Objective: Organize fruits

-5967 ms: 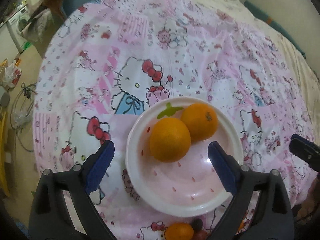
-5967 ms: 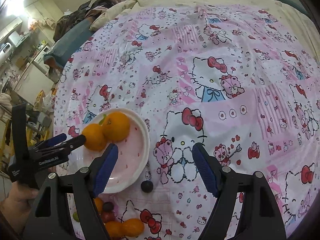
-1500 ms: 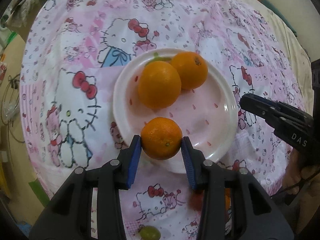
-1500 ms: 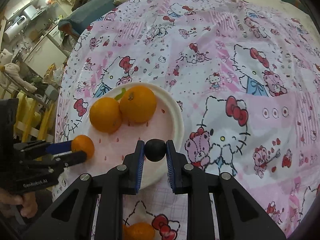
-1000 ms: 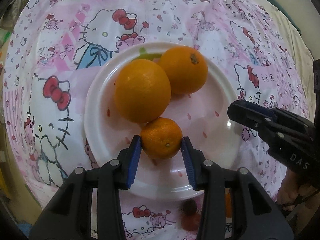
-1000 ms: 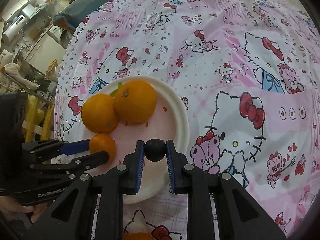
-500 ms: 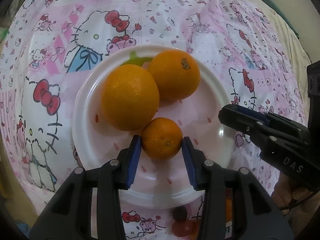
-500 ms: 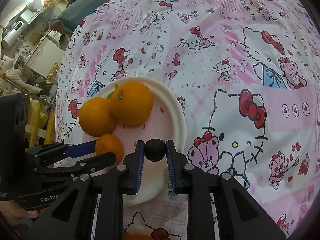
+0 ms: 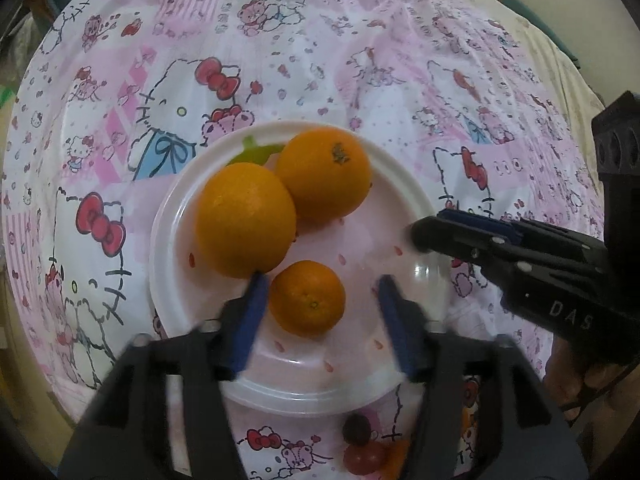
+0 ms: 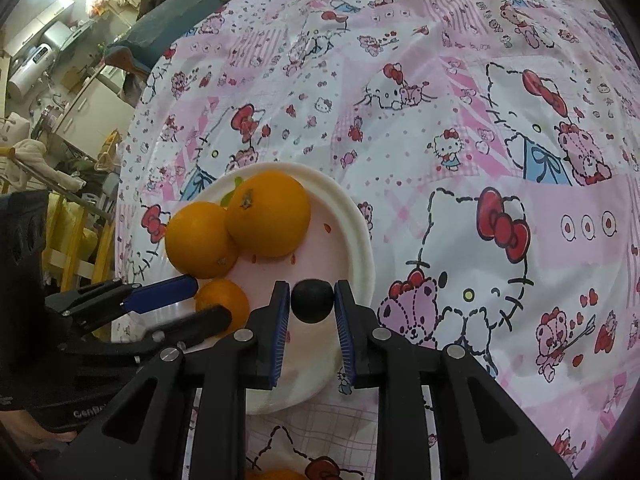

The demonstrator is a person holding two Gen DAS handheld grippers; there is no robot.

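Note:
A white plate (image 9: 360, 380) lies on the pink cartoon-print cloth with two large oranges (image 9: 246, 236) (image 9: 322, 174) on it. A small orange (image 9: 306, 298) rests on the plate between the jaws of my left gripper (image 9: 322, 280). Those jaws are opening and blurred, and neither pad presses on the fruit. My right gripper (image 10: 312, 292) hangs over the plate's right rim (image 10: 360, 232) with a small dark round fruit (image 10: 312, 302) between its pads. Its jaws are starting to open, and the fruit still sits between the pads. Its tip (image 9: 420, 232) also shows in the left wrist view.
Below the plate's near rim lie a dark grape (image 9: 357, 429), a red fruit (image 9: 364, 456) and a bit of another orange (image 10: 272, 474). The cloth's left edge drops off to a cluttered room (image 10: 60, 140). The cloth to the right of the plate is bare.
My left gripper's jaws have spread away from the small orange, which now lies on the plate. The right gripper's pads stand slightly wider around the dark fruit. Neither hand has shifted much.

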